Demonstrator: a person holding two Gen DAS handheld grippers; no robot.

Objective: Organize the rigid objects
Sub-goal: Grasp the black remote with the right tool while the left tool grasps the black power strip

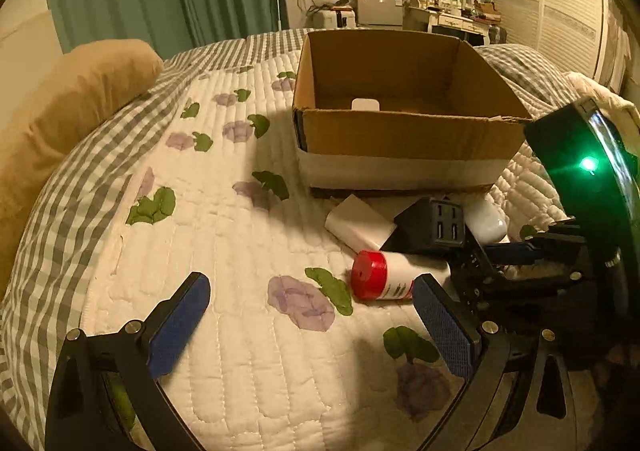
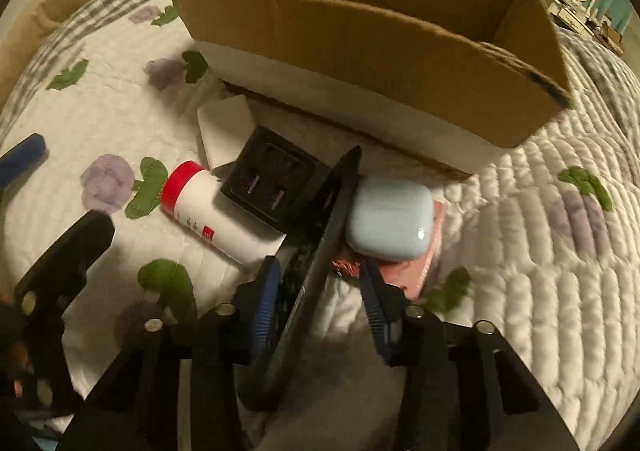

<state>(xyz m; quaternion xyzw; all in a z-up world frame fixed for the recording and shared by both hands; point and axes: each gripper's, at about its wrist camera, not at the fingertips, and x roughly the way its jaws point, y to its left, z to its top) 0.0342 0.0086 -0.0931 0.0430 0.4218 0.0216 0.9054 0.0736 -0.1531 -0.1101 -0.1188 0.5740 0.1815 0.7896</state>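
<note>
In the left wrist view my left gripper (image 1: 312,325) hovers open over the quilt with nothing between its fingers. Just beyond its right finger lies a white bottle with a red cap (image 1: 380,279). Behind the bottle are a white packet (image 1: 360,227), a black plug cube (image 1: 432,227) and a pale earbud case (image 1: 486,225). In the right wrist view my right gripper (image 2: 320,305) points steeply down with a long black flat device (image 2: 316,247) between its jaws. The left pad (image 2: 266,303) lies against the device, and quilt shows between it and the right pad (image 2: 376,311).
An open cardboard box (image 1: 400,131) stands on the bed behind the pile, with a small white item (image 1: 364,105) inside. A pink object (image 2: 426,271) lies under the earbud case (image 2: 390,217). A tan pillow (image 1: 72,99) sits at the left. A TV and a dresser stand at the far wall.
</note>
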